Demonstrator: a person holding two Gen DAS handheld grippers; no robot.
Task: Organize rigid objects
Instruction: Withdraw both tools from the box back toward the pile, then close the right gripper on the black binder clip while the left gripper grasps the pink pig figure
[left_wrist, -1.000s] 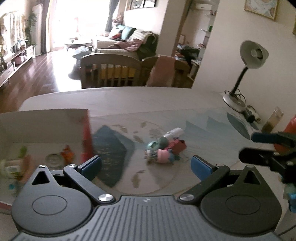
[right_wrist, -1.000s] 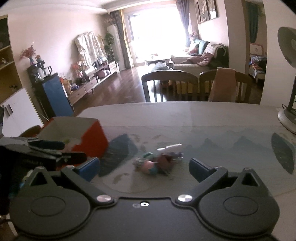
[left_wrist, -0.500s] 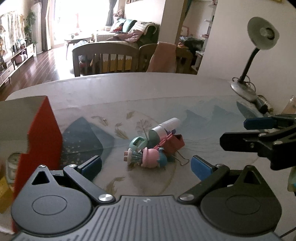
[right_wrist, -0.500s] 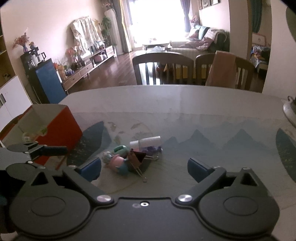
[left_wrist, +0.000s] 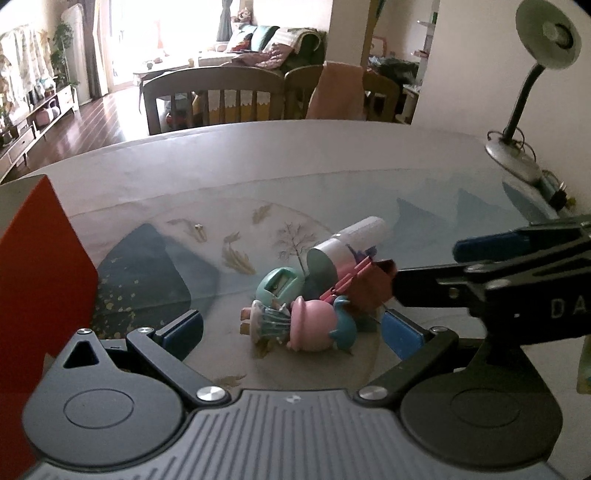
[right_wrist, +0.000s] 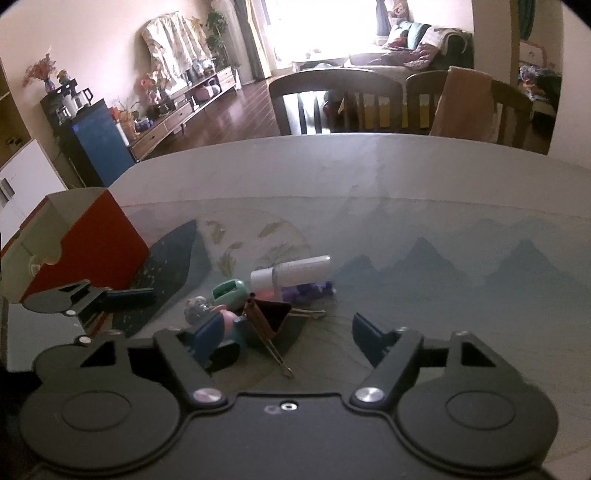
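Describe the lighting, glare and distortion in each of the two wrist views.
Left wrist view: window blown out white, glare on the wooden floor, table edge bowed by the fisheye, toy pile dim but sharp. Right wrist view: same overexposed window, dark corners, binder clip in shade, slightly soft.

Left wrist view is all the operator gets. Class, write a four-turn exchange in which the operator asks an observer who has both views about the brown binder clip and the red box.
Operator: I can see the binder clip in the pile, but not its near side. Where do its wire handles lie?
Observer: One wire handle sticks out toward the right wrist camera. It sits between the closing fingers of the right gripper, and neither pad touches it.
Operator: Of the red box I see only one wall. Is it open?
Observer: Yes, the right wrist view shows its top open, with pale inner walls.
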